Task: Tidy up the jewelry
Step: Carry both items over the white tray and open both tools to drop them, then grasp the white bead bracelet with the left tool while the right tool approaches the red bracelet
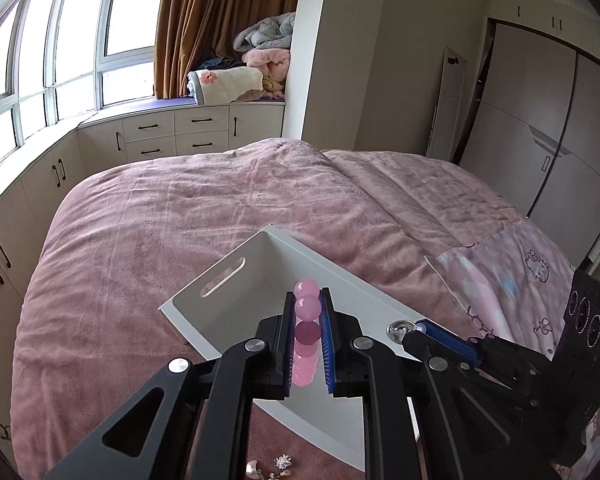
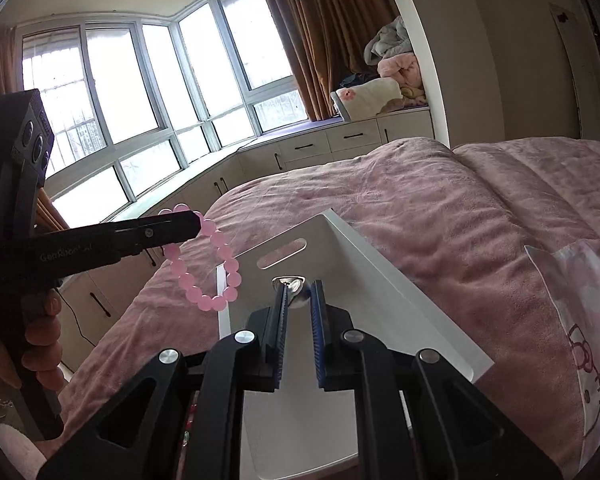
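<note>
At the bottom centre of the left wrist view, the left gripper was clamped on a pink bead bracelet, carried above the white box on the pink bedspread. Lower right, the right gripper pinched a small silver piece over the box rim. Both pieces seemed ready for dropping in; next, each needed lowering inside before the jaws parted. More trinkets lay at the bottom edge.

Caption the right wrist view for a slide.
Left gripper holds a pink bead bracelet beside the white tray; right gripper pinches a small silver piece above it.
</note>
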